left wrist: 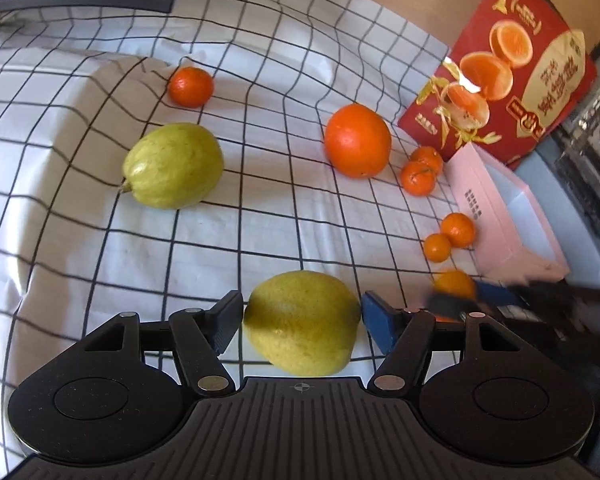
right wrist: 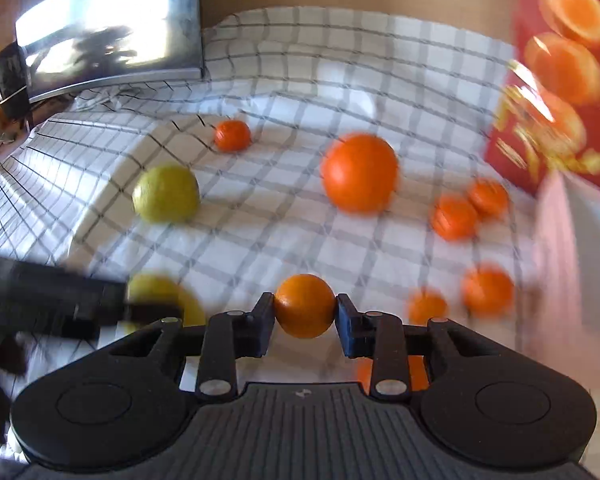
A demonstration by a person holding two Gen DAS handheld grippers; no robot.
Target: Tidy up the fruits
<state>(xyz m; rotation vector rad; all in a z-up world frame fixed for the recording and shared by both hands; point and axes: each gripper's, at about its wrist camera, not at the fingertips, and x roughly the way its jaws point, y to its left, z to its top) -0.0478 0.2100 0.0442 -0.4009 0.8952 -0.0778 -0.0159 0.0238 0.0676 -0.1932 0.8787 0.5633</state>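
here we are listing a white checked cloth [left wrist: 284, 220], wrinkled; our right gripper [right wrist: 305, 307] is clamping a small orange [right wrist: 305, 304]; our left gripper [left wrist: 302, 320] is flanking a yellow-green fruit [left wrist: 300, 322], whether gripping we cannot tell.

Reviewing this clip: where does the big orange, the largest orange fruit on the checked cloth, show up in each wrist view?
Left wrist: the big orange sits right of centre in the upper half, left of the red fruit box.
Right wrist: the big orange sits just right of centre, blurred.
Shared landmark: the red fruit box, at the right edge in both.
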